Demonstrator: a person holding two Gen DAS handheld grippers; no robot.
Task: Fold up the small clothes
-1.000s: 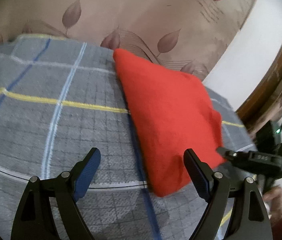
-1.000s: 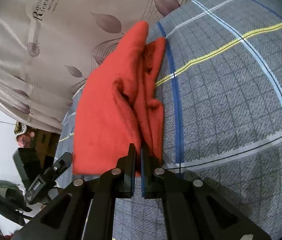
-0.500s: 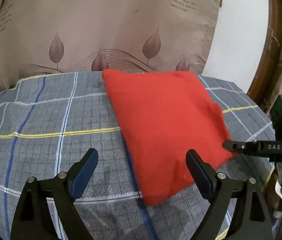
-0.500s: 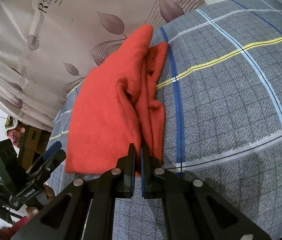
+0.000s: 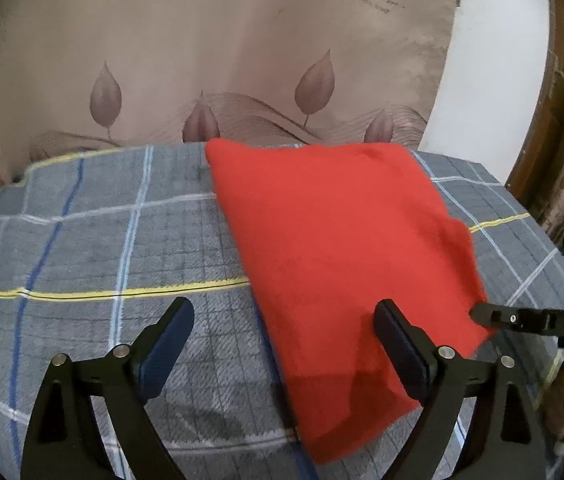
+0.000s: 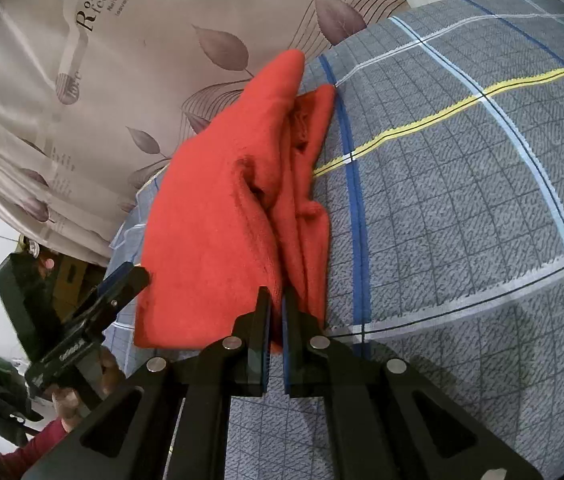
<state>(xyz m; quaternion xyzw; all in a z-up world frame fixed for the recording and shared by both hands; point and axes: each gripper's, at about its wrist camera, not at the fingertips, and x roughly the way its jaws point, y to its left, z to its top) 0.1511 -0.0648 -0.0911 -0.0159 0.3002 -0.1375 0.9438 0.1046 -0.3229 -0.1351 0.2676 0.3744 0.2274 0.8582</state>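
Note:
A folded red garment (image 5: 342,248) lies on the grey plaid bedspread (image 5: 102,240). My left gripper (image 5: 286,344) is open and empty, hovering over the garment's near left edge; its right finger is above the red cloth. My right gripper (image 6: 276,312) is shut on the garment's near edge (image 6: 242,220), where several loose layers bunch up. The right gripper's tip also shows in the left wrist view (image 5: 530,322) at the garment's right corner. The left gripper shows in the right wrist view (image 6: 94,312), to the left of the cloth.
A beige curtain with leaf print (image 5: 222,60) hangs behind the bed. A wooden frame (image 5: 554,100) and white wall stand at the right. The bedspread's far edge (image 5: 122,152) meets the curtain. Dark objects sit off the bed at the left in the right wrist view (image 6: 10,300).
The left gripper has pulled back and levelled, so the garment now sits more centred and the curtain fills more of its view. The right gripper stays shut on the cloth.

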